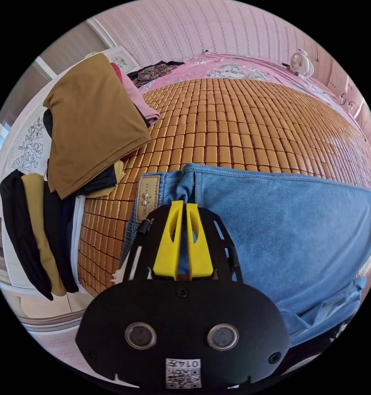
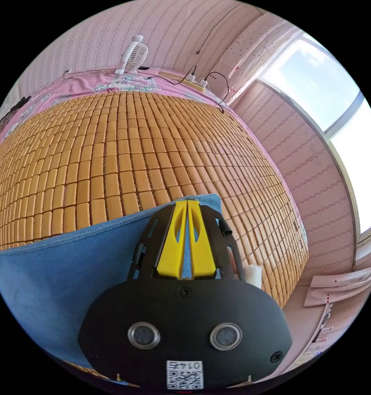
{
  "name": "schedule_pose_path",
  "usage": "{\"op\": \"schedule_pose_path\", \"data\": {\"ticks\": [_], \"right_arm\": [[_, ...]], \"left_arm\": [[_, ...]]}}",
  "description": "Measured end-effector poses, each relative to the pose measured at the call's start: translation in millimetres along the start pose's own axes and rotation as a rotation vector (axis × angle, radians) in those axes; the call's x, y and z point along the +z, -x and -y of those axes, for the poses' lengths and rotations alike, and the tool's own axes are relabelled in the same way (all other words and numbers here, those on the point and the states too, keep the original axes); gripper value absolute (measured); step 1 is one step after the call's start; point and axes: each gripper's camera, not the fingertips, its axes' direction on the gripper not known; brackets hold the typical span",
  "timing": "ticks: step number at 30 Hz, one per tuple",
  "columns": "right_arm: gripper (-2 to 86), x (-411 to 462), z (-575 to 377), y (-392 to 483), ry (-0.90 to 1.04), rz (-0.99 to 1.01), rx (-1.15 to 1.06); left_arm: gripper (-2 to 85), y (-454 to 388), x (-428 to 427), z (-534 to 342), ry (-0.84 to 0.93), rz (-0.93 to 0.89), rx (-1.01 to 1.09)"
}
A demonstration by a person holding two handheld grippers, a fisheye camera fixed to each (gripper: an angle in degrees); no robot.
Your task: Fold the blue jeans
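Left tongs (image 1: 182, 204) and right tongs (image 2: 187, 202), lower centre, each pinching the blue jeans (image 1: 284, 222) edge, waistband and hem; denim soft, fairly heavy, spread across bamboo mat (image 1: 243, 123); clothes pile (image 1: 91, 123) upper left.

The left tool (image 1: 184, 205) carries a white sticker with a square code and the mirrored figures 014 plus one character; the right tool (image 2: 187, 204) carries the same. The tan patch (image 1: 147, 197) on the jeans (image 1: 284, 230) waistband shows a small emblem, its lettering too small to read
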Motion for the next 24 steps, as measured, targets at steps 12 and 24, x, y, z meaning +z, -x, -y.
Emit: {"op": "schedule_pose_path", "data": {"ticks": [12, 24], "right_arm": [[-0.4, 5, 3, 30, -0.009, -0.162, -0.060], [-0.4, 17, 34, -4, 0.007, -0.016, -0.017]], "left_arm": [[9.9, 62, 13, 26, 0.029, -0.098, -0.077], [8.0, 67, 27, 64, 0.085, 0.140, -0.003]]}}
